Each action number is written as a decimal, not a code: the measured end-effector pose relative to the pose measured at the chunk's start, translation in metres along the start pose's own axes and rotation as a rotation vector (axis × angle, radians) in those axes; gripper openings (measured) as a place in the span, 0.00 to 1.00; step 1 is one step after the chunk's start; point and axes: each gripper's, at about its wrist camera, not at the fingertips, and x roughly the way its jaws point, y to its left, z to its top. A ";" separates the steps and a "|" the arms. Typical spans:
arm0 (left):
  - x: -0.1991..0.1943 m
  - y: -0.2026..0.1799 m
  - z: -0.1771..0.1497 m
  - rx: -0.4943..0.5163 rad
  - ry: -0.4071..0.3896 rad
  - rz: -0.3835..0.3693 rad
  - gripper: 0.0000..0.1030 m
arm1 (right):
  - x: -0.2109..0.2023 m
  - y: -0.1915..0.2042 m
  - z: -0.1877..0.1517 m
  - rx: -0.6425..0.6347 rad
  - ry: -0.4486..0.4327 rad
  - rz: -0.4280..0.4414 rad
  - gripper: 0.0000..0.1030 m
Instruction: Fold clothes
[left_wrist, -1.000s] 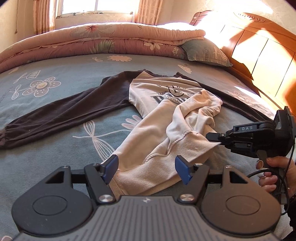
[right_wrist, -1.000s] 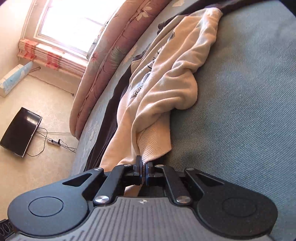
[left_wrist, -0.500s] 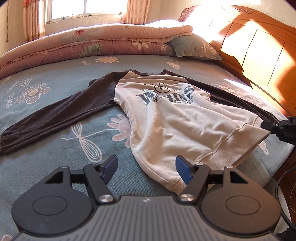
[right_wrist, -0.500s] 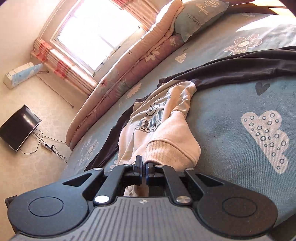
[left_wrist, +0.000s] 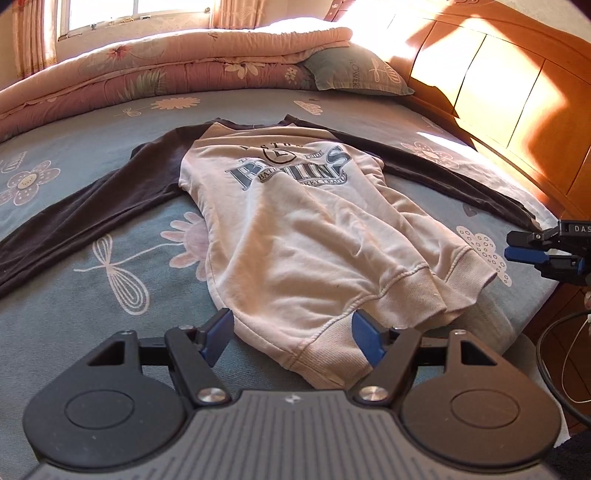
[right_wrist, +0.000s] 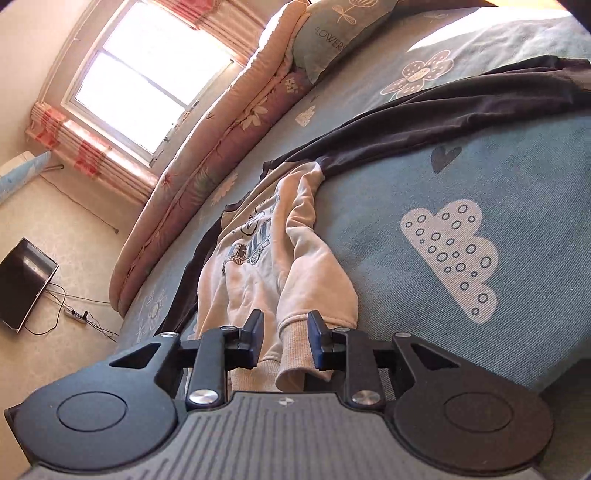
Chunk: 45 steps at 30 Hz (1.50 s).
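A cream sweatshirt (left_wrist: 314, 236) with dark sleeves and a blue printed logo lies face up on the blue-green bed sheet (left_wrist: 74, 295), both sleeves spread out sideways. Its ribbed hem (left_wrist: 332, 354) reaches between the blue pads of my left gripper (left_wrist: 291, 334), which is open just above it. My right gripper (left_wrist: 519, 246) is at the right edge of the bed, open, a short way off the hem's right corner. In the right wrist view the hem corner (right_wrist: 291, 354) shows between the open fingers of my right gripper (right_wrist: 286, 338); nothing is gripped.
A folded pink quilt (left_wrist: 166, 77) and a pillow (left_wrist: 354, 70) lie along the back of the bed. A wooden headboard (left_wrist: 498, 92) runs down the right side. Cables (left_wrist: 554, 354) hang past the bed's edge. A dark screen (right_wrist: 22, 284) and a power strip sit on the floor.
My right gripper dragged the bunched hem toward the bed's right edge, spreading the body flat, then opened and let the hem go. My left gripper stayed open by the hem.
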 end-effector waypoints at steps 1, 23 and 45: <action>0.005 0.004 -0.002 -0.051 0.022 -0.030 0.69 | 0.002 -0.004 -0.001 0.009 0.003 -0.003 0.31; 0.089 0.080 -0.027 -0.753 0.021 -0.406 0.72 | 0.025 -0.053 -0.016 0.113 0.056 -0.070 0.42; 0.069 0.107 -0.046 -0.857 0.016 -0.294 0.03 | 0.027 -0.062 -0.016 0.147 0.041 -0.046 0.42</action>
